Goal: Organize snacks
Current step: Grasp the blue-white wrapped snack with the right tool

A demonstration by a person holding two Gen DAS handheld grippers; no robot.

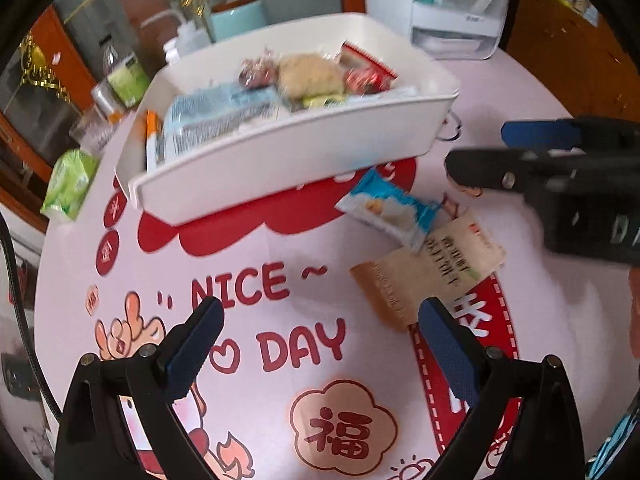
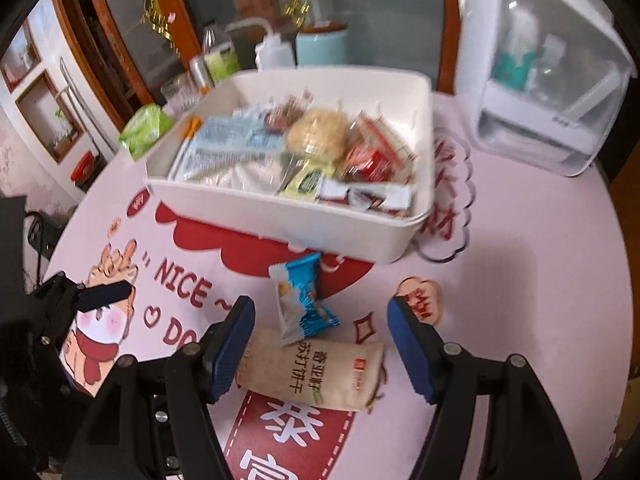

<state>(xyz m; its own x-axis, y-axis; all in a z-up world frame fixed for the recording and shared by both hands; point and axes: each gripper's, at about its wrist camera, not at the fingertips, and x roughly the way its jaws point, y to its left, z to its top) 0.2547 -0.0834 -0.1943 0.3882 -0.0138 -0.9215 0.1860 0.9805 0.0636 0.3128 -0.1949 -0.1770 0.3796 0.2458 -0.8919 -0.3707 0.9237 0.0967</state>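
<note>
Kraft-brown cracker packet [image 2: 316, 372], Chinese characters printed on it, lies between the empty, parted jaws of the right gripper [image 2: 320, 344]; blue wrapper [image 2: 300, 300] overlaps it just beyond. Left gripper [image 1: 320, 344], likewise apart and empty, hangs over "NICE DAY" tablecloth [image 1: 248, 248]. Step judged: pickup; next, close, lift to white bin [image 2: 280, 216], farther ahead.

One white bin [image 2: 280, 216] stands on one round table [image 2: 540, 280]; two packets lie loose in front of it, one blue [image 2: 300, 304], one tan [image 2: 316, 372]; inside the bin the snacks [image 2: 304, 148] are heaped and blurred, too many overlapping to count exactly; behind it, one green pack [image 2: 146, 130], one squeeze bottle [image 2: 272, 50], one teal canister [image 2: 322, 46], one white appliance [image 2: 548, 80]; two grippers, left [image 1: 320, 344] and right [image 2: 320, 344].
</note>
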